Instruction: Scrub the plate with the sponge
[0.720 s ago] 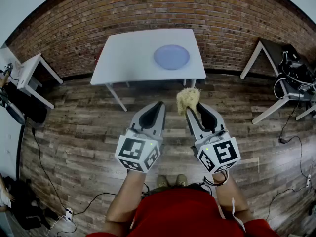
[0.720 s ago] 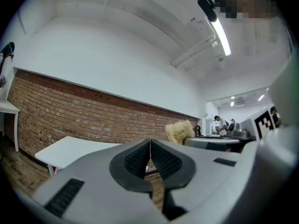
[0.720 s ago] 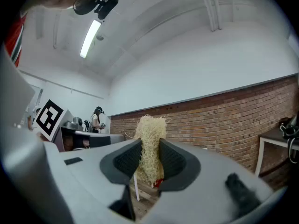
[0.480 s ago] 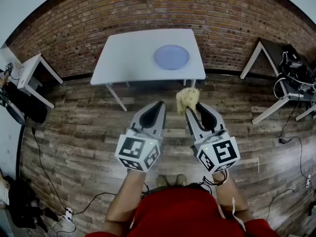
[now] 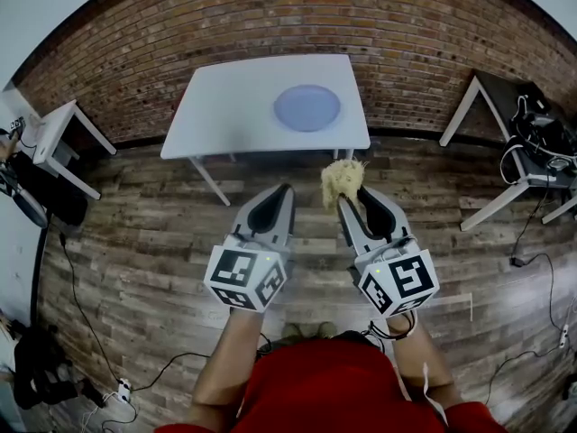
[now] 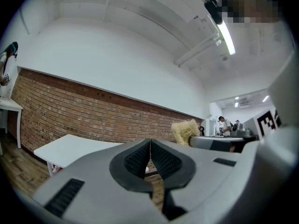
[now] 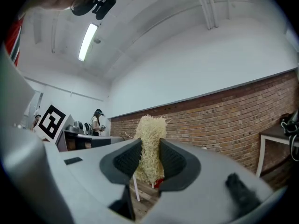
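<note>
1. Head view: the one plate (image 5: 307, 107) lies on the white table (image 5: 225, 106), well ahead of your right gripper (image 5: 347, 201) and a little to its left. The one sponge (image 5: 342, 180) sticks out at that gripper's tips. Step closer first, then lower the sponge flat onto the plate.
2. Left gripper view: your left gripper (image 6: 150, 143) has its jaws pressed together on nothing. You could brace the plate's rim with it.
3. Right gripper view: the jaws pinch the straw-coloured sponge. Keep that squeeze firm while you scrub. You have two grippers in all.
</note>
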`<control>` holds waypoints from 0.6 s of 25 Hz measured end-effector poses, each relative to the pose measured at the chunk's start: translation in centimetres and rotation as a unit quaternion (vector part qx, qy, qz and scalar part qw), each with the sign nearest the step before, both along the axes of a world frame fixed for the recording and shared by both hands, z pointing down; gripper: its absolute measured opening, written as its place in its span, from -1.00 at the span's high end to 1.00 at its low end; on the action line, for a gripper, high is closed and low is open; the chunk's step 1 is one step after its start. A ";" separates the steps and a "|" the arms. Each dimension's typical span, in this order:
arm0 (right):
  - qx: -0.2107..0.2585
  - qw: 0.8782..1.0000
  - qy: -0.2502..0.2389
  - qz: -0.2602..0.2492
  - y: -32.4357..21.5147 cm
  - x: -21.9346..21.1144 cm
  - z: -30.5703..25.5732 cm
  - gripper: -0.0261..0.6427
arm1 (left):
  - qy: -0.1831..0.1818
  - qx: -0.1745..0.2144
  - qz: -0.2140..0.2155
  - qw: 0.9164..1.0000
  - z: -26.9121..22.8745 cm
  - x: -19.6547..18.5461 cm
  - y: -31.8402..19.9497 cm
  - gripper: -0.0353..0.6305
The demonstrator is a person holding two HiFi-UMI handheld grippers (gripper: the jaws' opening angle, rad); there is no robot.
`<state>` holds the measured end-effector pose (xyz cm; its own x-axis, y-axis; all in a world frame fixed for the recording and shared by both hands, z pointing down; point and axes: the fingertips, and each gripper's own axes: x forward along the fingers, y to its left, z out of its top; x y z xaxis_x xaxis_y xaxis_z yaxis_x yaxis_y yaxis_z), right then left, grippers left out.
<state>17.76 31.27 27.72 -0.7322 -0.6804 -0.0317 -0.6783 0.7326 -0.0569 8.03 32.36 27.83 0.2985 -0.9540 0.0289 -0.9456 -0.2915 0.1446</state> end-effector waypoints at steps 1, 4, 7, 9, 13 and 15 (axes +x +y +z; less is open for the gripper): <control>-0.001 1.000 -0.002 -0.001 -0.4 0.4 0.1 0.56 | -0.002 0.000 -0.003 1.000 0.1 0.3 -0.3 0.84; -0.002 1.000 -0.008 -0.006 -1.6 1.8 0.4 0.56 | -0.009 0.002 -0.014 1.000 0.3 1.1 -1.2 0.84; -0.002 1.000 -0.008 -0.013 -2.8 2.7 0.6 0.56 | -0.014 0.005 -0.028 0.999 0.4 1.4 -2.0 0.84; -0.003 1.000 -0.007 -0.016 -3.8 3.0 0.6 0.56 | -0.017 0.007 -0.039 0.999 0.3 1.2 -2.6 0.84; -0.005 1.000 -0.008 -0.021 -5.3 2.9 0.9 0.56 | -0.020 0.009 -0.049 0.999 0.2 0.6 -3.9 0.84; -0.004 1.000 -0.007 -0.021 -6.1 2.5 0.9 0.56 | -0.020 0.011 -0.049 0.999 0.1 0.2 -4.7 0.84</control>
